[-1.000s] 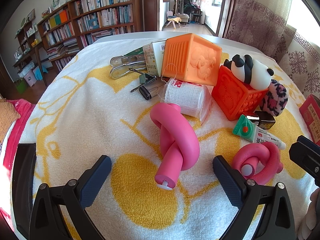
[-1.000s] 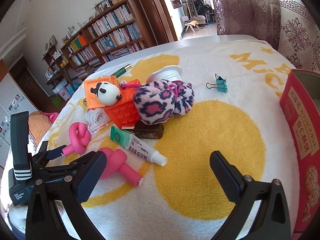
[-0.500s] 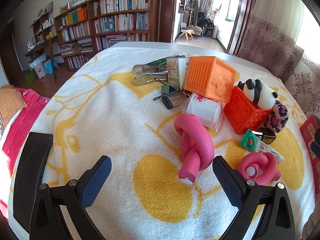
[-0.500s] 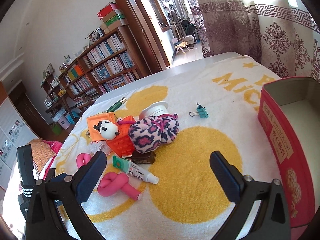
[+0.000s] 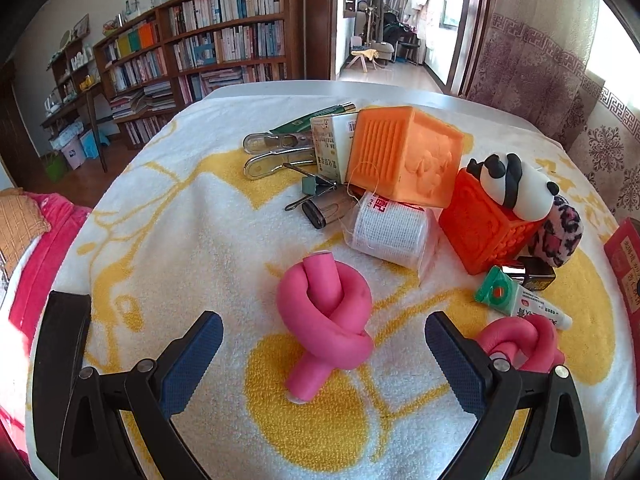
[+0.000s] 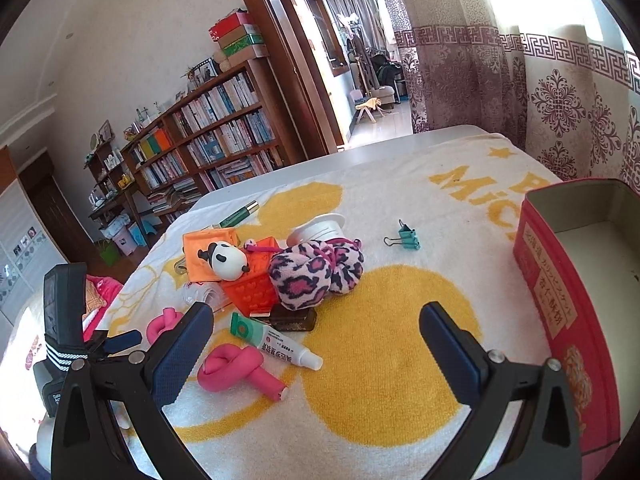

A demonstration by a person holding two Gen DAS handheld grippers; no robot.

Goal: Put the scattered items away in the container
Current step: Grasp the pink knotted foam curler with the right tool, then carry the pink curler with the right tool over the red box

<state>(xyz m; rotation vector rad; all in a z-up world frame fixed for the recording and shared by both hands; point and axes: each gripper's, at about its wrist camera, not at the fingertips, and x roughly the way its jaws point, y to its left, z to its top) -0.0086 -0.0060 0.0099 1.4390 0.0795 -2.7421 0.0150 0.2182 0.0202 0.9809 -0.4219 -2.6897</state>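
Left gripper (image 5: 320,348): jaws wide open, empty, lined up w/ knotted pink roller (image 5: 326,320) centred just ahead btwn them, prob. next pick. Right gripper (image 6: 316,344): jaws spread too, nothing held, hovering level above towel (image 6: 384,320). Red tin (image 6: 560,300) open, off right jaw's outer side; clutter pile off left jaw.

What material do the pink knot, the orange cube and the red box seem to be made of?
Pink knot: likely soft foam, matte, bent into a knot without creasing.
Orange cube: seemingly soft rubber or vinyl, with moulded relief and rounded edges.
Red box: probably tin, with a glossy printed outside and a bare grey inside.
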